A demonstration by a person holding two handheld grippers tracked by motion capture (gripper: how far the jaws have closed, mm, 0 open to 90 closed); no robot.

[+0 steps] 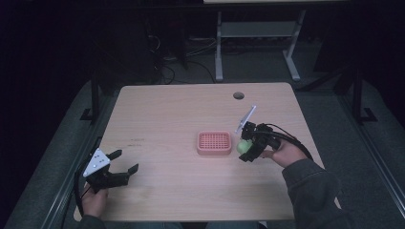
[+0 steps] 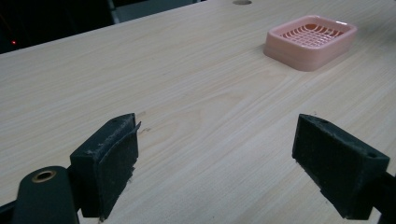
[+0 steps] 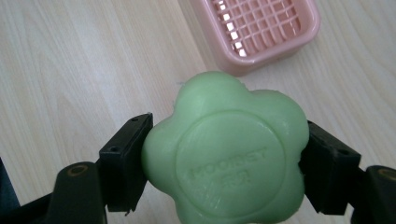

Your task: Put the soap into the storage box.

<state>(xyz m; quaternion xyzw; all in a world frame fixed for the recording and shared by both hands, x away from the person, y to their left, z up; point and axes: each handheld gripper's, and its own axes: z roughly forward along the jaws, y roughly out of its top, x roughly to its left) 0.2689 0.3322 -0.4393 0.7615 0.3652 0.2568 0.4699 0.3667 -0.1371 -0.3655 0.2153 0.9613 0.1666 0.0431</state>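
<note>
Soap [image 3: 226,154] lettering, possibly "MOOMSY", legible from right hand-held gripper [image 3: 226,163] view.

left gripper [image 1: 125,161] fingers apart, right gripper [image 1: 245,144] clamped

Green soap [image 3: 226,151] bottom cut off by frame edge, embossed lettering blurred

The soap [image 3: 224,151] between my black fingers [image 3: 125,161] is pale green, flower-shaped, with a stamped round emblem and faint raised lettering. The soap dish [image 3: 261,28] beyond it is salmon pink with a square grid pattern of slots. The bench [image 2: 187,93] under me is light wood with fine straight grain.
</note>
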